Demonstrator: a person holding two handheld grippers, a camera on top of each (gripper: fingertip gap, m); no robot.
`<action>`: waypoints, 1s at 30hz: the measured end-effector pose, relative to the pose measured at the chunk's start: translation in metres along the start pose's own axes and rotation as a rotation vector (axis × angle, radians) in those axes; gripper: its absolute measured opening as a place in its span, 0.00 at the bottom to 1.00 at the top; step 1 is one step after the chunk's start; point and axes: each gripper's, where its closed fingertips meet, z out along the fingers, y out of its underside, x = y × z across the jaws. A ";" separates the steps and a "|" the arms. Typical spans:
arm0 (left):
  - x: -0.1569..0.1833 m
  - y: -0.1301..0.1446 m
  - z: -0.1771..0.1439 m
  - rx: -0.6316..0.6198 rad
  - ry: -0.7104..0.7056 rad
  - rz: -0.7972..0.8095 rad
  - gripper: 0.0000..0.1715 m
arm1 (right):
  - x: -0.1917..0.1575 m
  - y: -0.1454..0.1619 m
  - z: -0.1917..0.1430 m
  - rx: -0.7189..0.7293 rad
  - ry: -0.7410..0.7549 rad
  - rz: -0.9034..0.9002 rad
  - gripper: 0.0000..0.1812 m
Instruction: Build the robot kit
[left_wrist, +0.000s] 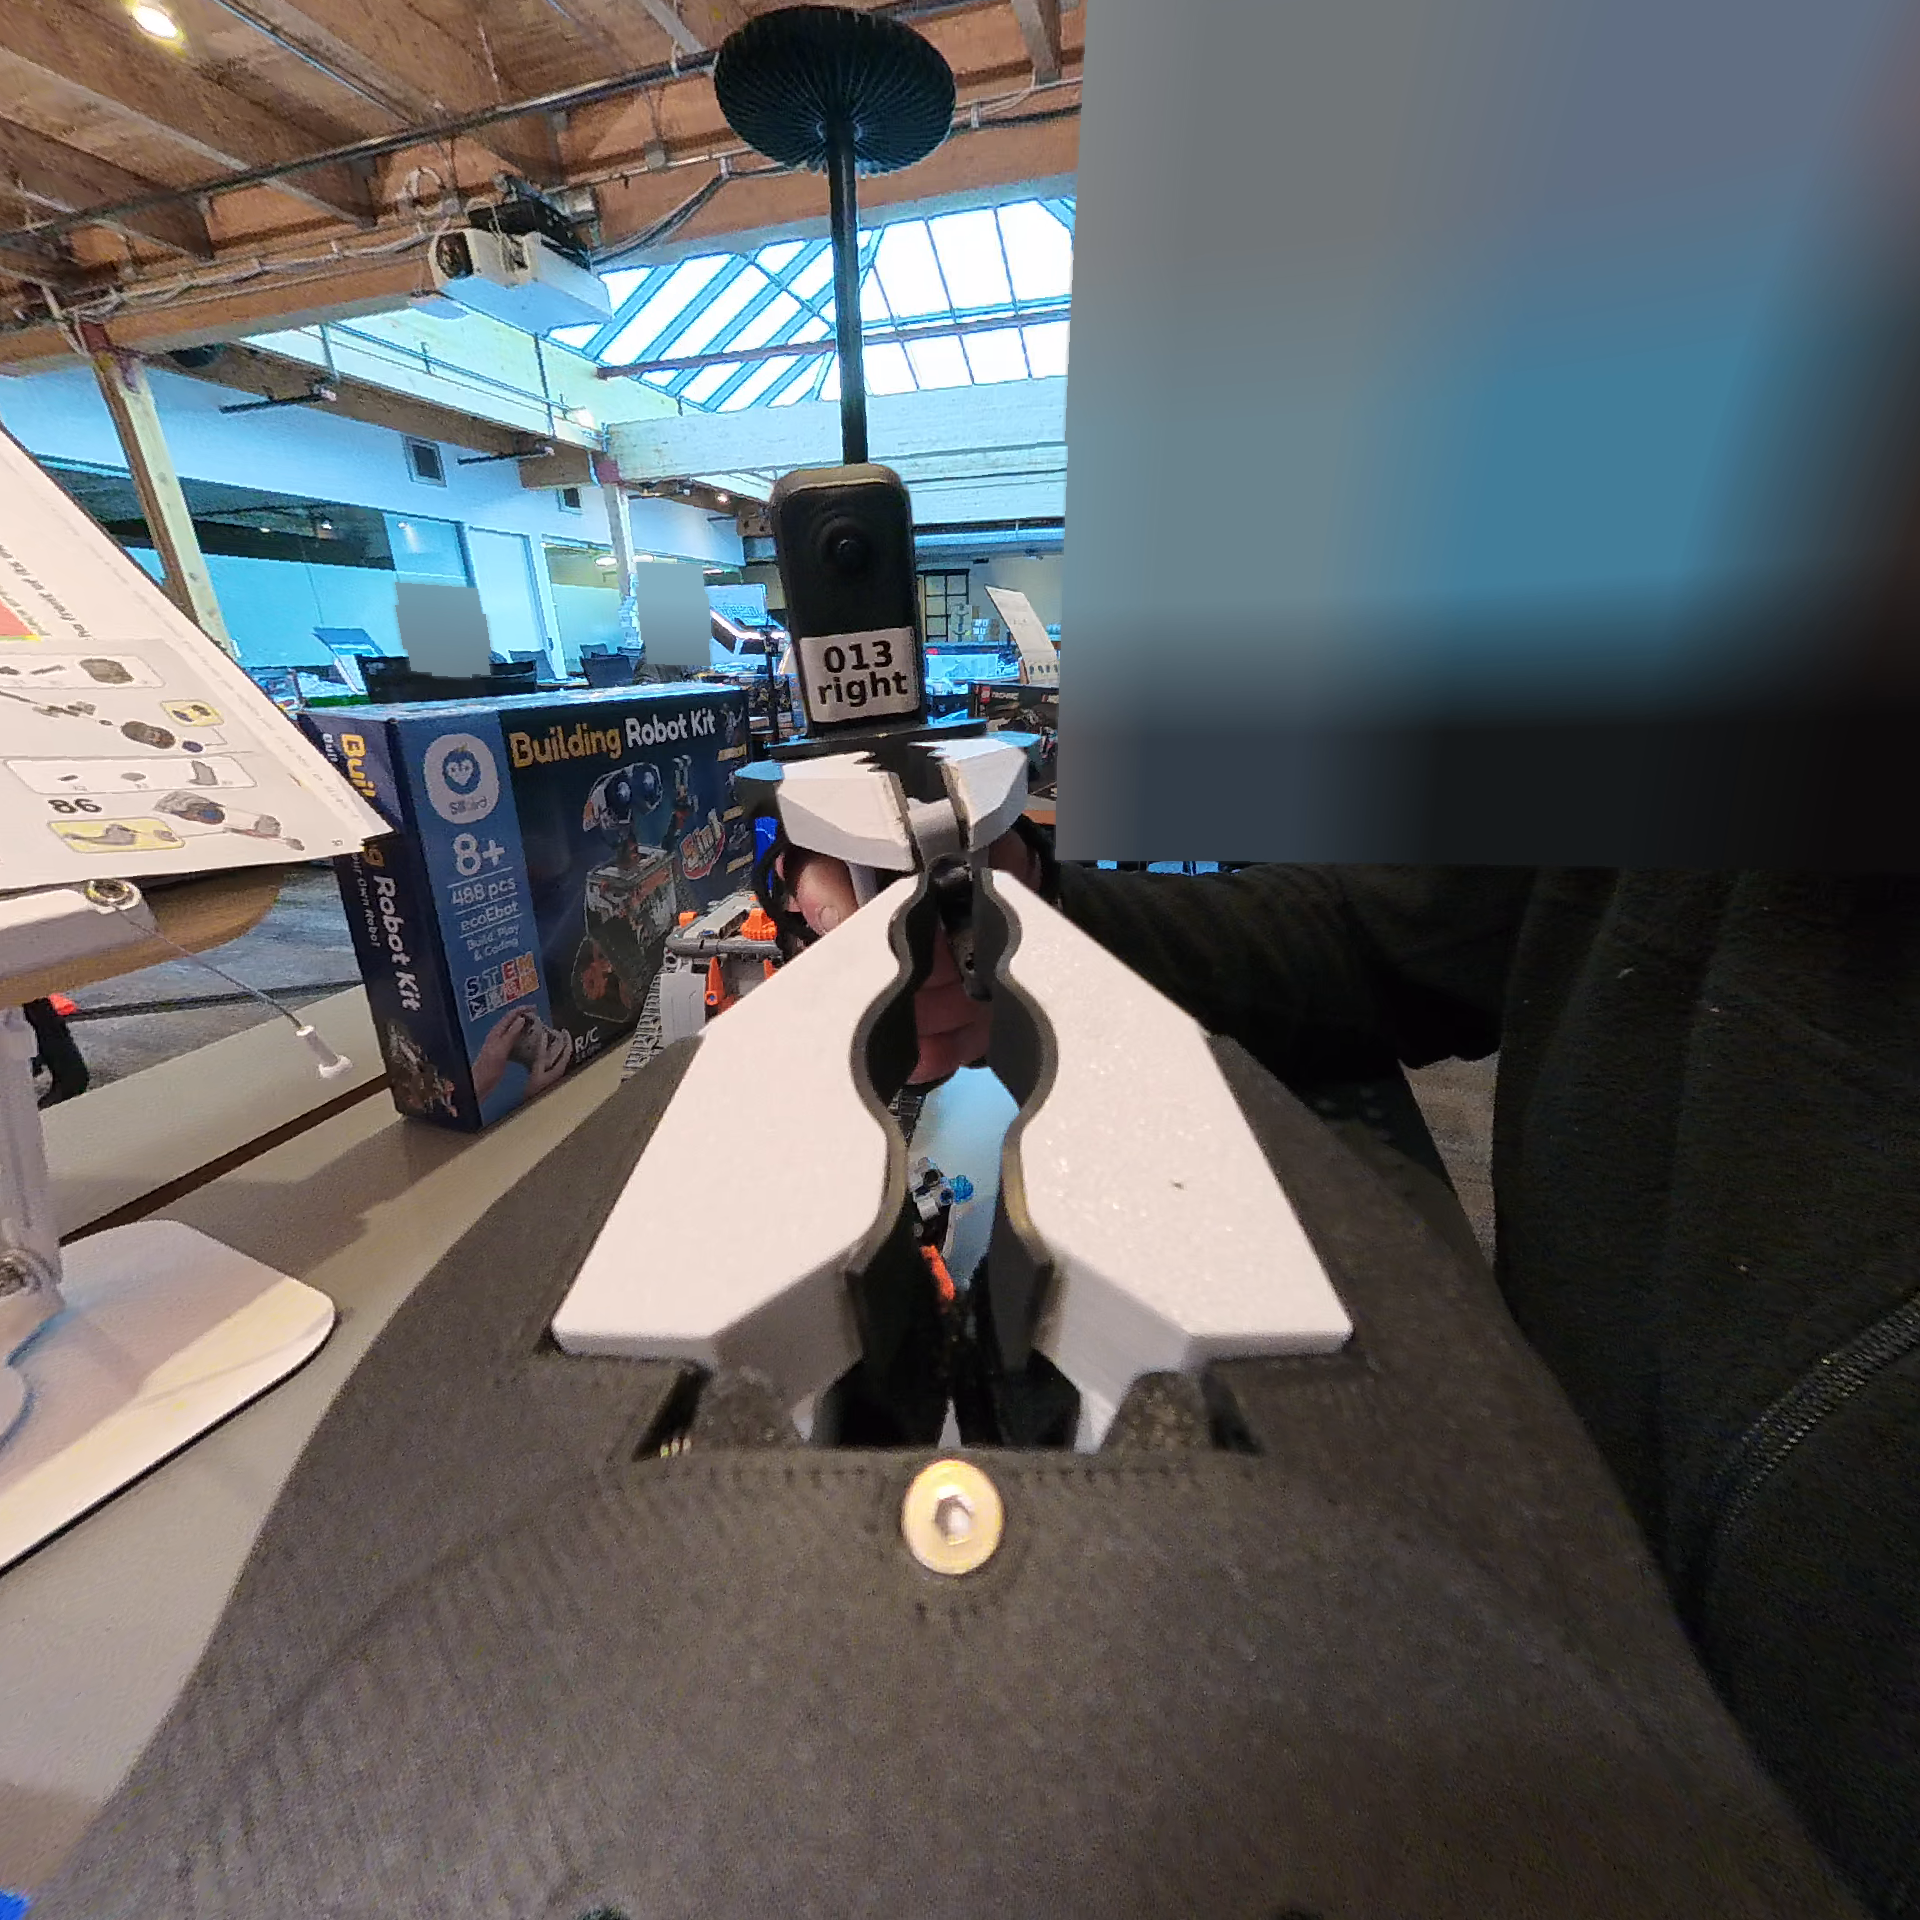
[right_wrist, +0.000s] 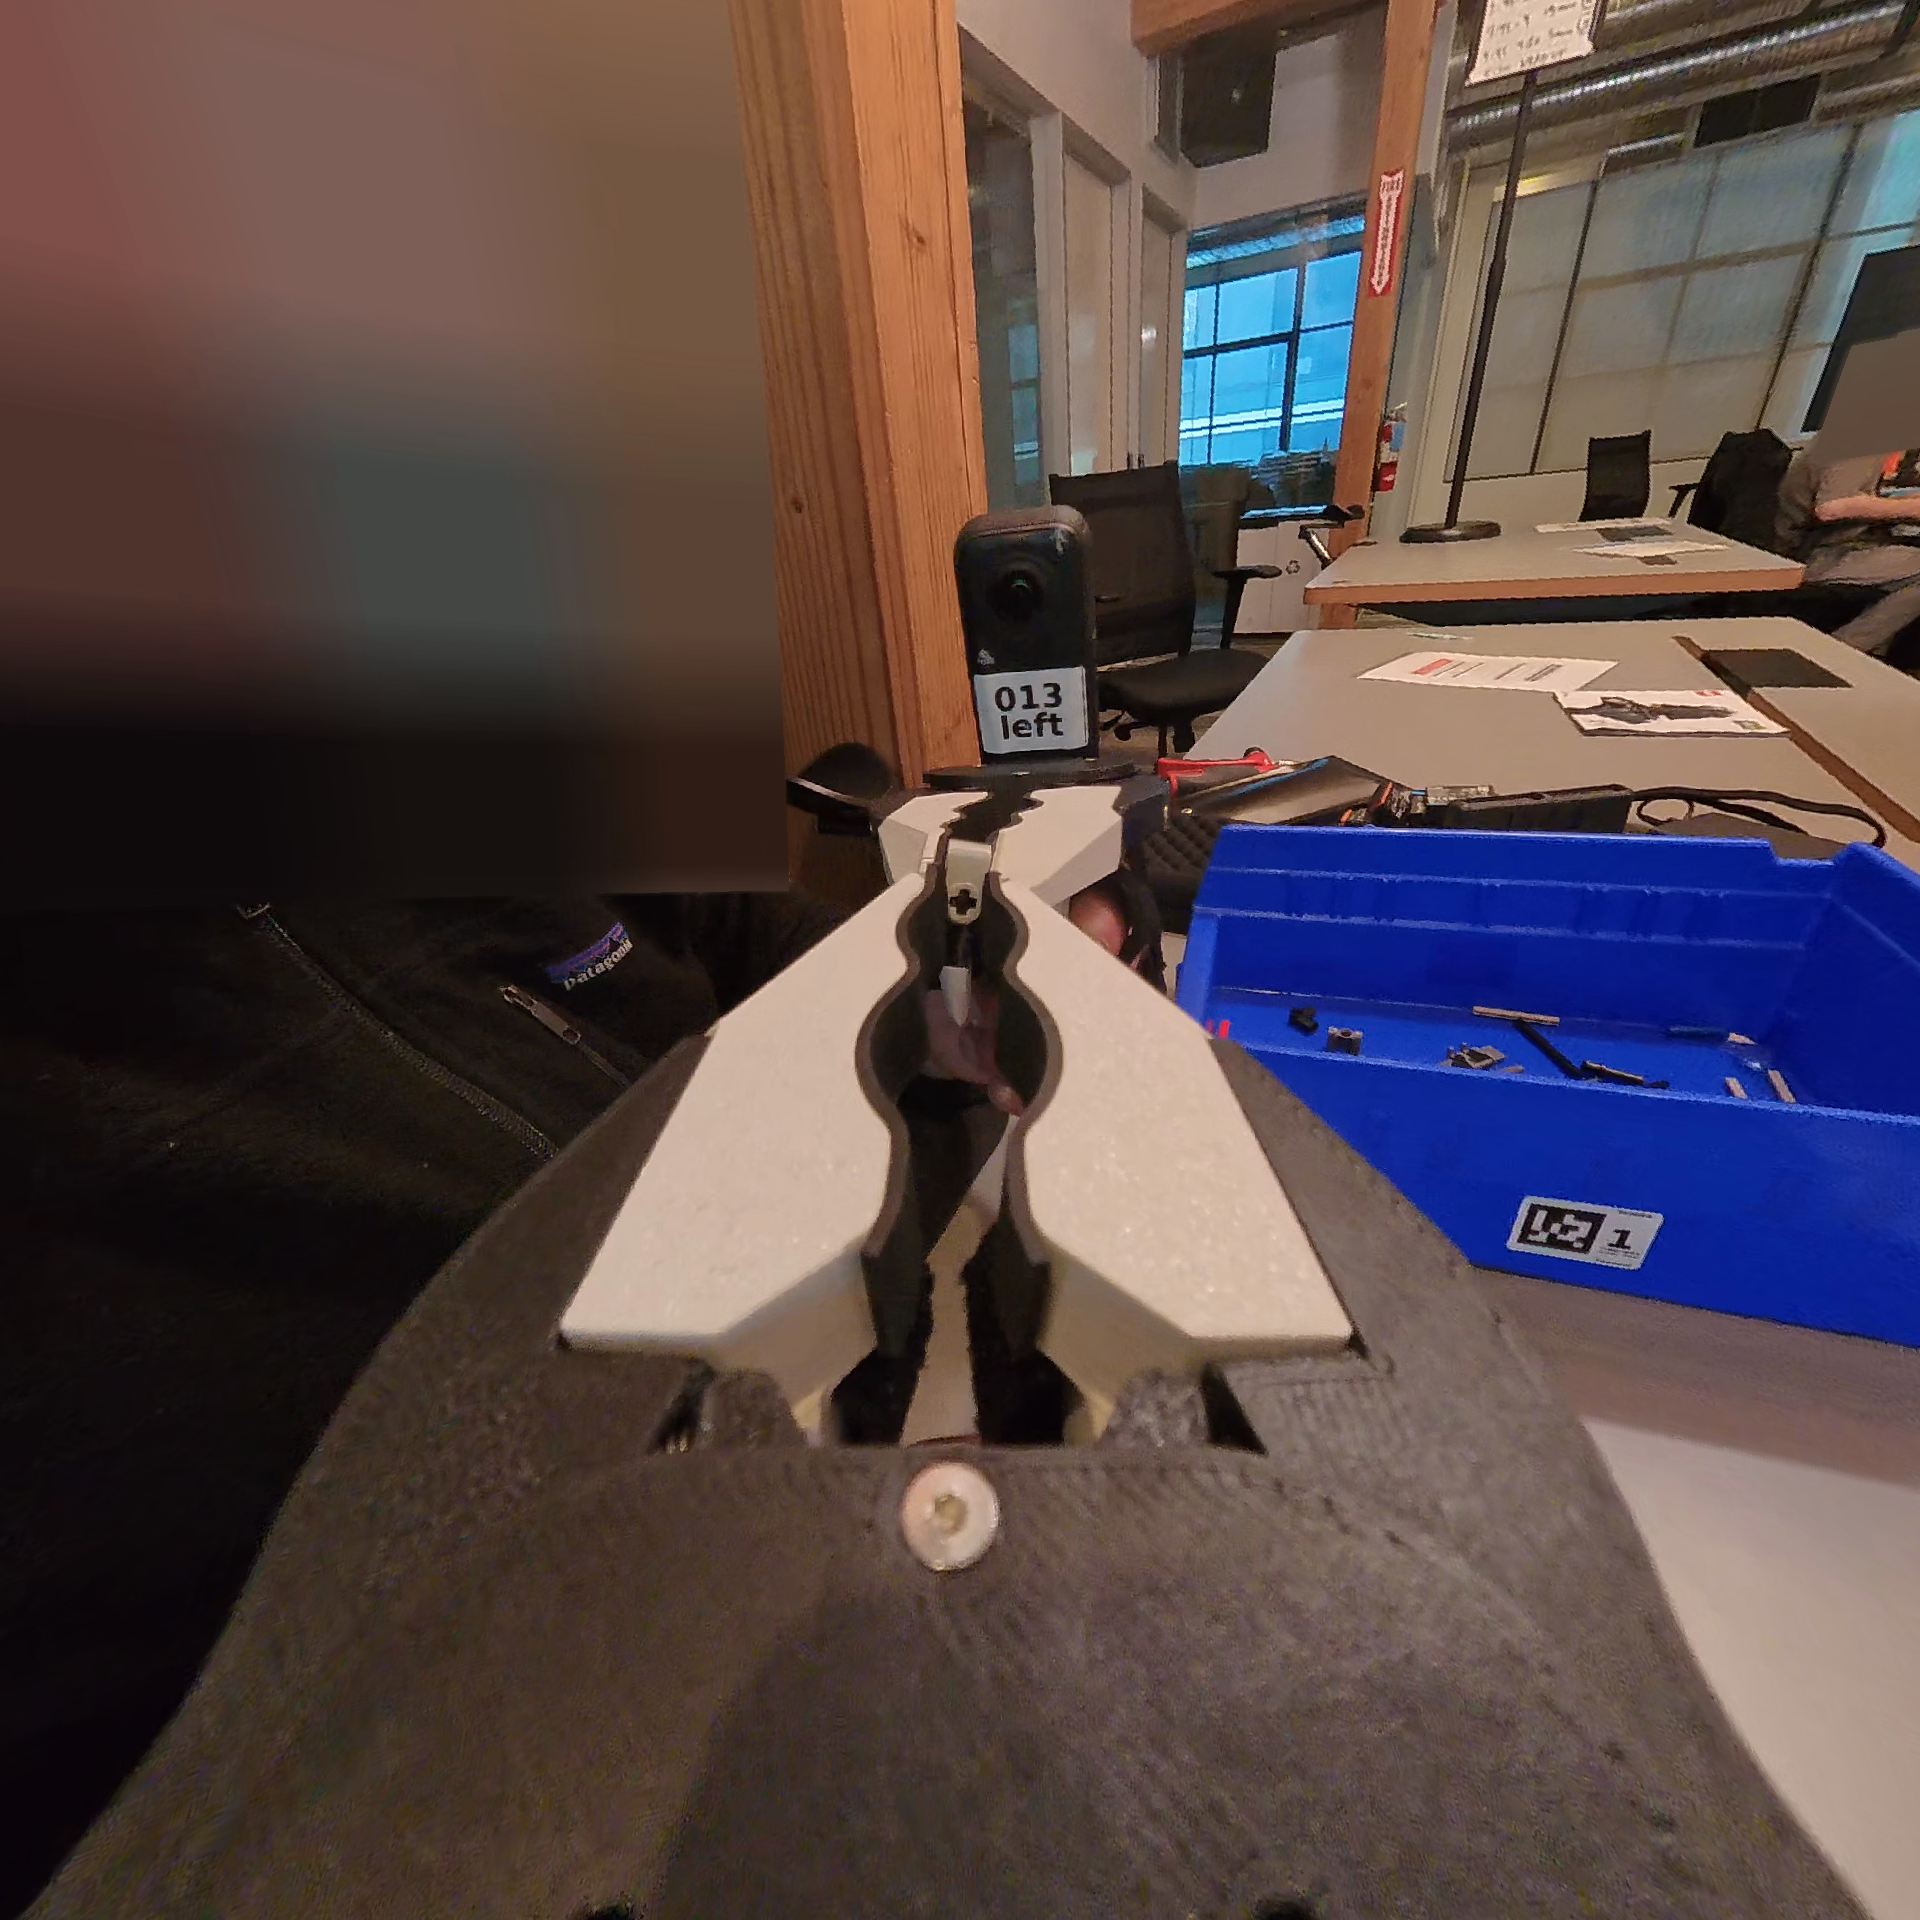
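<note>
1. Your left gripper (left_wrist: 951, 899) has its fingers drawn together at the tips, pinching a small black piece (left_wrist: 958, 925) that stands nearly upright between them.
2. Your right gripper (right_wrist: 961, 896) is likewise closed down, clamped on a small pale grey piece (right_wrist: 964, 900) with a cross-shaped hole.
3. You hold the two grippers tip to tip in the air, in front of your dark jacket (right_wrist: 312, 1091). The two pieces sit right at the meeting point; whether they touch each other cannot be told.
4. In the left wrist view, a blue kit box (left_wrist: 520, 894) stands upright on the tabletop (left_wrist: 260, 1164) to the left of the grippers. A partly built orange and grey toy model (left_wrist: 727, 956) is just beside the box.
5. Farther left, an instruction sheet (left_wrist: 135, 727) leans on a white stand (left_wrist: 156, 1340).
6. In the right wrist view, a blue bin (right_wrist: 1558, 1164) rests on the tabletop just beside your right gripper. A few small loose parts (right_wrist: 1538, 1049) lie scattered on its floor.
7. A wooden post (right_wrist: 862, 416) rises behind the grippers.
</note>
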 end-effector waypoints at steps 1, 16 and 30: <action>-0.001 0.000 0.000 -0.004 -0.003 0.002 0.02 | 0.000 0.000 0.000 -0.002 0.005 -0.002 0.02; -0.016 -0.003 -0.002 0.045 -0.013 -0.136 0.02 | 0.016 -0.008 -0.006 -0.057 0.138 -0.007 0.00; -0.011 0.000 -0.002 0.015 -0.006 -0.083 0.02 | 0.011 -0.002 -0.005 -0.108 0.114 0.044 0.00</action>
